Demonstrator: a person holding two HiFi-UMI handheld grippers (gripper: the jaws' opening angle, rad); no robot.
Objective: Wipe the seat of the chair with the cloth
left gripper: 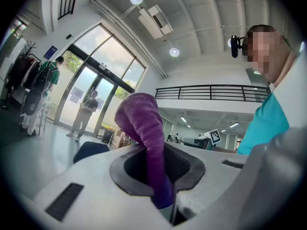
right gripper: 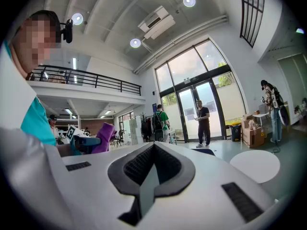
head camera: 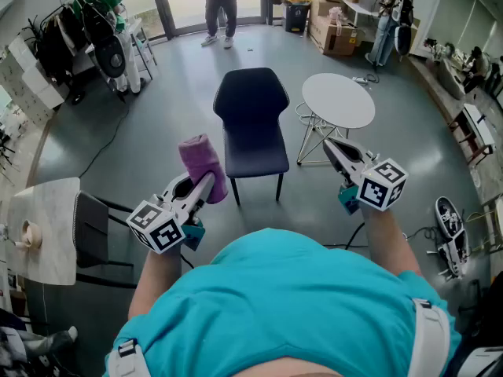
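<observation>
Navy-blue, moulded and on thin dark legs, the chair [head camera: 251, 120] stands on the grey floor [head camera: 157, 148] straight ahead of the person. Its back is on the far side and the seat's front edge is nearest, so the seat runs lengthwise away from them. Nothing touches the seat. A round white side table [head camera: 339, 100] stands just to the right of the chair.

The purple terry cloth [head camera: 202, 166] is in the air, bunched into a thick wad that stands up out of the left hand-held gripper [head camera: 206, 181], whose jaws are clamped on its lower end. This gripper hangs just off the seat's front left corner, pointing forward and up, with the seat ahead, to its right and lower.

The right hand-held gripper [head camera: 330, 146] has its jaws closed together on nothing and hovers off the seat's front right corner. The left arm is the nearer one with the cloth; I judge it must swing right and dip.
</observation>
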